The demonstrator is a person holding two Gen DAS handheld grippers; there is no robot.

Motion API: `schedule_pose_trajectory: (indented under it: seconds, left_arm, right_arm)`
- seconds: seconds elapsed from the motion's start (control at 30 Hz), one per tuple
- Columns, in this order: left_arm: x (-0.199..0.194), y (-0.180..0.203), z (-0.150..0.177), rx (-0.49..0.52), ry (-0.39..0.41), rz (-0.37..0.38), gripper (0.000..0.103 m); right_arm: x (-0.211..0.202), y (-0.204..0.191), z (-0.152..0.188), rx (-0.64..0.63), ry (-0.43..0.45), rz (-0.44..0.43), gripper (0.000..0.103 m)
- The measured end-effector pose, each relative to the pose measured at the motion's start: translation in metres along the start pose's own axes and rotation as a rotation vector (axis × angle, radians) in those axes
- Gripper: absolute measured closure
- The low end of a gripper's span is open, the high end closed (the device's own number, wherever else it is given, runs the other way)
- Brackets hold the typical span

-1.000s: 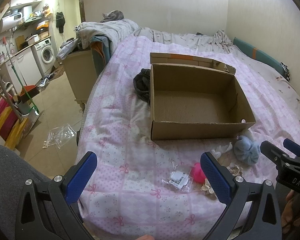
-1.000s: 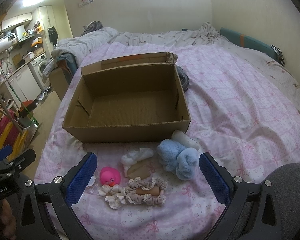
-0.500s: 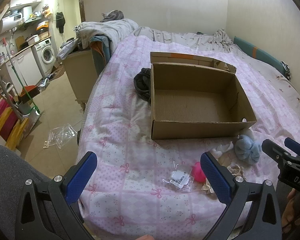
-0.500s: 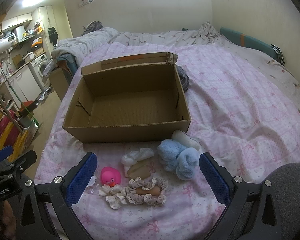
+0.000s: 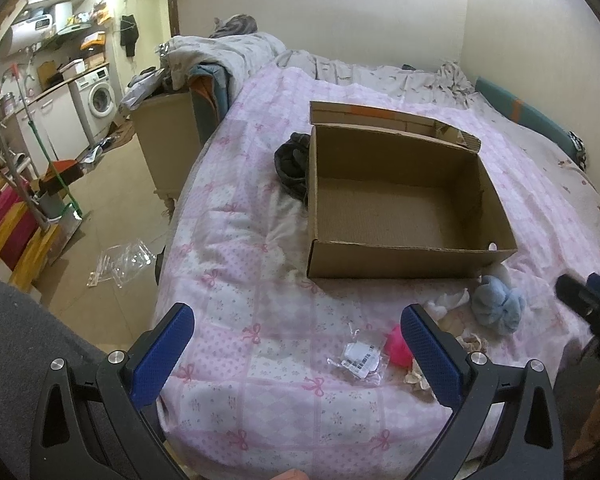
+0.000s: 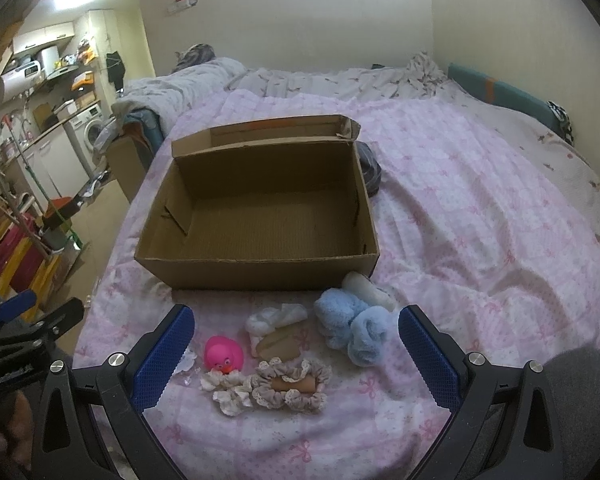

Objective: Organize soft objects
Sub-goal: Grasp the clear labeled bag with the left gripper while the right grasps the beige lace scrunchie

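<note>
An open, empty cardboard box (image 6: 256, 268) (image 5: 392, 266) sits on the pink quilted bed (image 6: 480, 220). In front of it lie a fluffy blue item (image 6: 352, 326) (image 5: 498, 306), a white fluffy roll (image 6: 370, 286), a white cloth (image 6: 276, 316), a pink rubber duck (image 6: 223, 354) (image 5: 396, 346), a cream scrunchie (image 6: 228, 392) and a beige lace scrunchie (image 6: 290, 384). My right gripper (image 6: 296, 344) is open and empty, hovering just short of these items. My left gripper (image 5: 296, 340) is open and empty over the quilt left of them.
A small clear plastic bag with a label (image 5: 358, 356) lies on the quilt by the duck. A dark garment (image 5: 292, 164) lies beside the box. A bedside cabinet (image 5: 164, 148), floor clutter and a washing machine (image 5: 98, 98) are to the left.
Both grippers have drifted slightly; the views shift a little. Nothing was grasped or moved on the bed.
</note>
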State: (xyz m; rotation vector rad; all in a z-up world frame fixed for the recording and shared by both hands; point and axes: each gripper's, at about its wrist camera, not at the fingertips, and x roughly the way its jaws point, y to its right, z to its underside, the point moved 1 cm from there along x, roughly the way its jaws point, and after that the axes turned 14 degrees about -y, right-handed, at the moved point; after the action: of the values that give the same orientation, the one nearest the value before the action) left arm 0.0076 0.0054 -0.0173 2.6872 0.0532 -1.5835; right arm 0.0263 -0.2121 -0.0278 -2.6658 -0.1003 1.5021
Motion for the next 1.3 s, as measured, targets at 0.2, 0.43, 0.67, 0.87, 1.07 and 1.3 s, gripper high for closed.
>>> schedule_pose_trajectory:
  seconds: [0.2, 0.43, 0.67, 0.87, 1.07, 1.3]
  left_arm:
    - [0.003, -0.002, -0.013, -0.002, -0.048, -0.017, 0.000]
    - [0.020, 0.000, -0.042, -0.009, -0.135, -0.039, 0.000]
    - [0.060, -0.001, -0.057, 0.015, -0.284, -0.052, 0.000]
    - [0.105, 0.003, -0.039, 0.028, -0.444, -0.002, 0.014]
    - [0.142, 0.041, -0.021, 0.166, -0.562, 0.038, 0.022]
    - [0.166, 0.067, -0.003, 0.279, -0.599, 0.044, 0.037]
  right_arm:
    - [-0.004, 0.020, -0.011, 0.049, -0.021, -0.048, 0.000]
    - [-0.006, 0.040, -0.028, 0.081, -0.030, -0.092, 0.000]
    - [0.019, 0.057, -0.030, 0.091, -0.106, -0.106, 0.000]
    - [0.054, 0.062, -0.019, 0.157, -0.186, -0.108, 0.000]
    - [0.063, 0.061, -0.023, 0.175, -0.201, -0.116, 0.000]
    - [0.068, 0.064, -0.021, 0.186, -0.217, -0.093, 0.000]
